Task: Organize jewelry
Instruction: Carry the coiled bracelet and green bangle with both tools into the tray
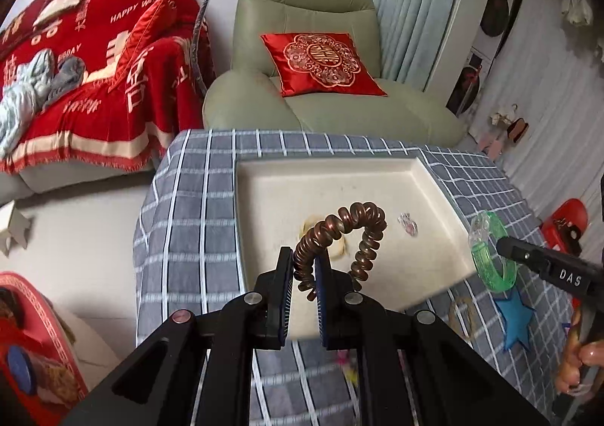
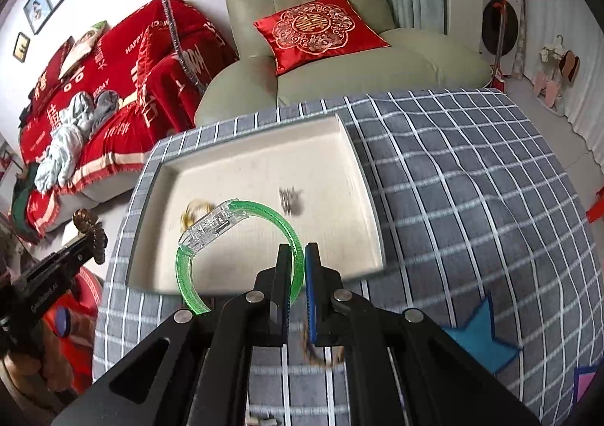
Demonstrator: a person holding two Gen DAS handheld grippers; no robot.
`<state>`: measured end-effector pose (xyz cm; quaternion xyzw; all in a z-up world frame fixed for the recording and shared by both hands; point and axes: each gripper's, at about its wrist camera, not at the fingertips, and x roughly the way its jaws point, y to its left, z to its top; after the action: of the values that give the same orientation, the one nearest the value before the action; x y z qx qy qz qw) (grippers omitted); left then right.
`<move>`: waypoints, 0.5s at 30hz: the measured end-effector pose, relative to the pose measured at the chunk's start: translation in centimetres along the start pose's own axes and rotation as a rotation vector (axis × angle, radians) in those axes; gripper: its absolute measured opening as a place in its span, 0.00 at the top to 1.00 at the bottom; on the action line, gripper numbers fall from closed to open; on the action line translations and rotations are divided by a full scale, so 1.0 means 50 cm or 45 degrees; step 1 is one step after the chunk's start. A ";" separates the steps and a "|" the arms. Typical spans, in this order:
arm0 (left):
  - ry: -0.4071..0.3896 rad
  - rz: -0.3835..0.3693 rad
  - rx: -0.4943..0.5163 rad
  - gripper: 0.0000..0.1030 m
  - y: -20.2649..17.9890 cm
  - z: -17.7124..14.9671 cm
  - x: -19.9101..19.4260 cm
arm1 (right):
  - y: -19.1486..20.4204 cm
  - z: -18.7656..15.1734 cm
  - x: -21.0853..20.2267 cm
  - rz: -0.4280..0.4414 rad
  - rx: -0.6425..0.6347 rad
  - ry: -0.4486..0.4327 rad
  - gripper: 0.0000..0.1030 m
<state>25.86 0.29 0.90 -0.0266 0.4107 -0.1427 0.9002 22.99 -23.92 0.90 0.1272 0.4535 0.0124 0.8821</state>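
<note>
A brown coiled spiral hair tie (image 1: 339, 237) is hanging clamped in the left gripper (image 1: 305, 267) above the cream square tray (image 1: 434, 176); the right gripper (image 2: 299, 263) is pinching a green translucent plastic bangle (image 2: 241, 229) over the same tray.

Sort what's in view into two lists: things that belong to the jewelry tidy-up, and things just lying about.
Part of the job:
- brown spiral coil band, held in the left gripper
- green clear bracelet, held in the right gripper
- cream tray
- small sparkly piece and gold piece in the tray
- thin gold ring on the checked cloth

Lying about:
- blue star
- green armchair
- red cushion
- red throw
</note>
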 end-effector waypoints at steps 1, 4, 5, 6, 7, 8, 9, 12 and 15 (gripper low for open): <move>0.006 0.006 0.011 0.73 -0.005 0.007 0.010 | 0.000 0.009 0.008 0.000 0.003 0.000 0.93; 0.029 0.034 0.037 0.73 -0.018 0.024 0.047 | 0.001 0.034 0.042 0.001 0.012 0.013 0.93; 0.042 0.041 0.042 0.73 -0.021 0.028 0.061 | 0.002 0.041 0.054 0.000 0.013 0.018 0.93; 0.053 0.046 0.048 0.73 -0.023 0.032 0.073 | 0.002 0.048 0.068 -0.003 0.011 0.023 0.93; 0.068 0.059 0.060 0.73 -0.026 0.036 0.091 | 0.002 0.055 0.083 -0.004 0.010 0.028 0.93; 0.075 0.071 0.068 0.73 -0.028 0.039 0.102 | 0.002 0.059 0.092 -0.005 0.009 0.032 0.93; 0.088 0.079 0.072 0.73 -0.028 0.042 0.117 | 0.002 0.065 0.105 -0.009 0.007 0.036 0.93; 0.137 0.071 0.039 0.73 -0.023 0.046 0.155 | 0.001 0.078 0.146 -0.032 -0.007 0.052 0.93; 0.172 0.067 0.014 0.73 -0.020 0.044 0.184 | -0.004 0.086 0.184 -0.046 -0.008 0.080 0.93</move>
<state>33.00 -3.37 -4.19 -0.0011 0.4701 -0.1226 0.8741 31.84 -23.78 -4.07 0.1156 0.4830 0.0020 0.8679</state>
